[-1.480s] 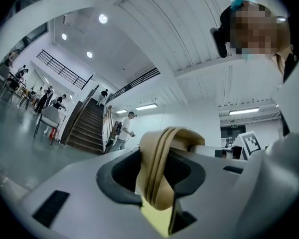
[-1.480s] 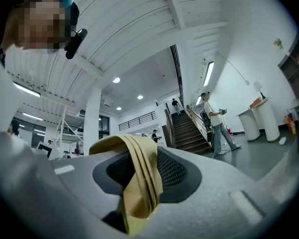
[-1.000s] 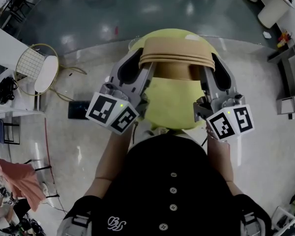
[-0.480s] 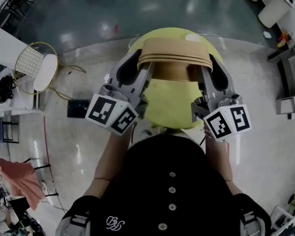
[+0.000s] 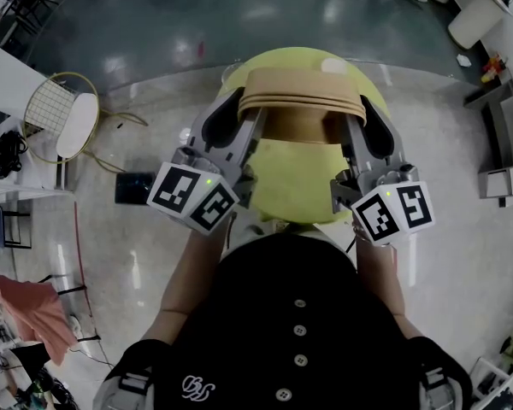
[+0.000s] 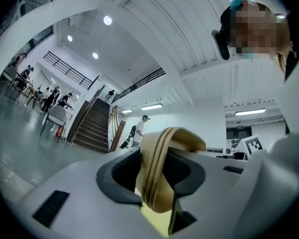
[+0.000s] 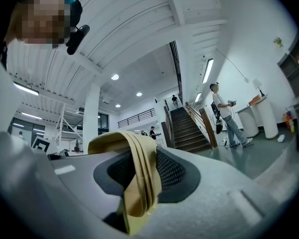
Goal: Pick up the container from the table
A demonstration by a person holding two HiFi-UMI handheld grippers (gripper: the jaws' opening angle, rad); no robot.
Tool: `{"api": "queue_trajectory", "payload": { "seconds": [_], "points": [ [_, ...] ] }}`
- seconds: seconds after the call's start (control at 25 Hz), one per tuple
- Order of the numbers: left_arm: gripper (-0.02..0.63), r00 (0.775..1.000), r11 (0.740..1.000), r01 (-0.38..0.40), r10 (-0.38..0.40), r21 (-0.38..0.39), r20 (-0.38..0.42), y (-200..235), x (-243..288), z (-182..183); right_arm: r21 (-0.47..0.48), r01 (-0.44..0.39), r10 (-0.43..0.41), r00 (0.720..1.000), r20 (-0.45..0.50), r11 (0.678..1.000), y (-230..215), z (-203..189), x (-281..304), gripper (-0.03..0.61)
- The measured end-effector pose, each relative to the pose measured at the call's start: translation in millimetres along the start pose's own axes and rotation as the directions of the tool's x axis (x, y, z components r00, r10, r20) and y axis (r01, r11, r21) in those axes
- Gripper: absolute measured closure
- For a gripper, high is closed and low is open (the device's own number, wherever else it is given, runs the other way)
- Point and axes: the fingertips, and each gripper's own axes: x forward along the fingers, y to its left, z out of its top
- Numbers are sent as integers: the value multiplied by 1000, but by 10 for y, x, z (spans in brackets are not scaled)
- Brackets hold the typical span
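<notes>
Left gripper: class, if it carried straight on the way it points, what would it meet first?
The tan container: the left gripper clamps its rim. Past that, probably only open floor, though depth is unclear.

Tan container [image 5: 303, 101], banded at the rim; yellow-green table [image 5: 295, 182]; grey left tool [image 5: 242, 120] and right tool [image 5: 363, 126] with black-and-white patterned cubes [image 5: 192, 196].

Dim head view, glare on the glossy floor [image 5: 265, 15]; gripper views bright, fisheye-warped, dark-cornered.
</notes>
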Motion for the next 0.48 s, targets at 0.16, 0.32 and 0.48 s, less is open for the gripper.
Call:
{"api": "queue_trajectory", "payload": {
  "seconds": [0.16, 0.32, 0.48],
  "points": [
    [492, 1000, 1000, -2, 2, -1, -4, 3, 18, -8, 1, 0, 0, 1000, -13, 1000, -14, -18, -1, 482],
    [492, 1000, 1000, -19, 19, -18, -9, 19, 30, -57, -4, 3, -3, 999, -33, 1000, -34, -53, -2, 482],
    [492, 1000, 999, -26, 25, -32, -19, 30, -9, -125, -12, 5, -6, 999, -49, 1000, -33, -101, -8, 485]
  ]
}}
